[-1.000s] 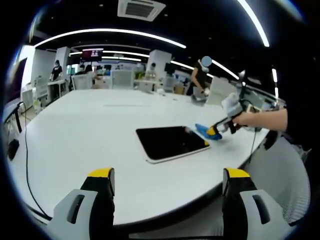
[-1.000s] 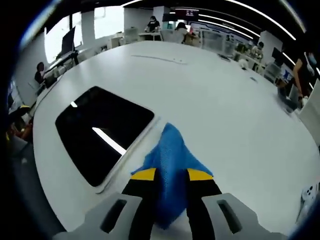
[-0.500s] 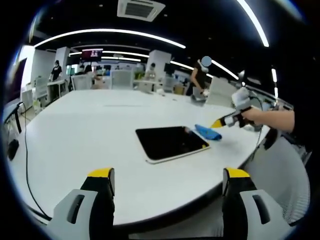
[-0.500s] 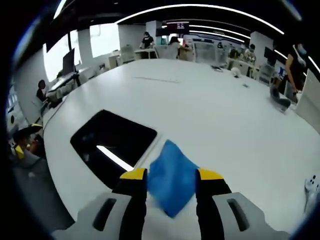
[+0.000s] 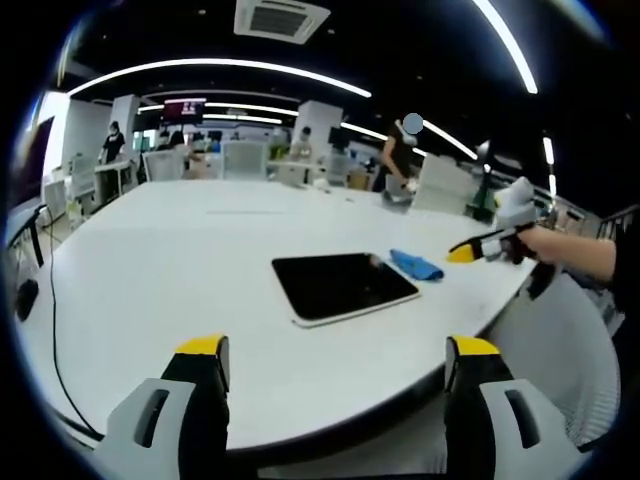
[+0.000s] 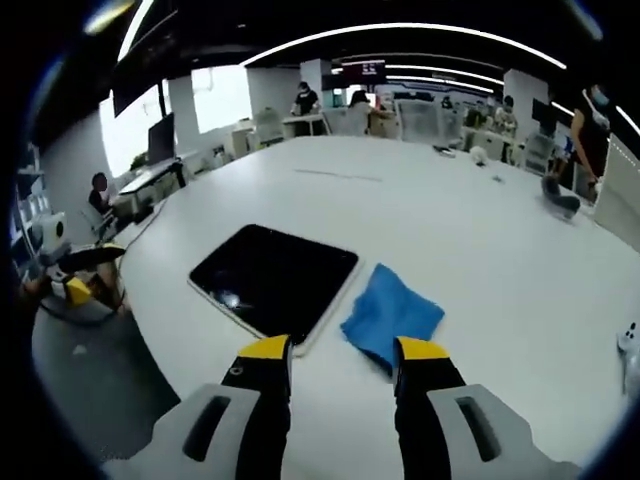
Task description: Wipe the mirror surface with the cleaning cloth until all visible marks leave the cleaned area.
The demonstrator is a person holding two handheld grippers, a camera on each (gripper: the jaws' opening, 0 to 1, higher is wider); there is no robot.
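Note:
A dark rectangular mirror [image 5: 340, 285] with a pale rim lies flat on the white table [image 5: 160, 260]. Just off its far right corner lies the blue cloth [image 5: 415, 264], crumpled, with nothing touching it. My left gripper [image 5: 338, 350] hangs open over the near table edge, well short of the mirror. A hand holds my right gripper [image 5: 480, 248] in the air to the right of the cloth. In the right gripper view, that gripper [image 6: 343, 350] stands open and empty, the cloth [image 6: 392, 312] lying just ahead beside the mirror [image 6: 275, 280]. The left gripper [image 6: 85, 272] shows at the far left.
A black cable [image 5: 50, 340] runs over the table's left side. The table's round edge [image 5: 500, 310] curves close behind the cloth. A small white object [image 6: 630, 345] sits at the right. People, desks and chairs stand far behind the table.
My right gripper has opened, let go of the blue cloth and drawn back and up. The cloth now lies loose beside the mirror. My left gripper has held still.

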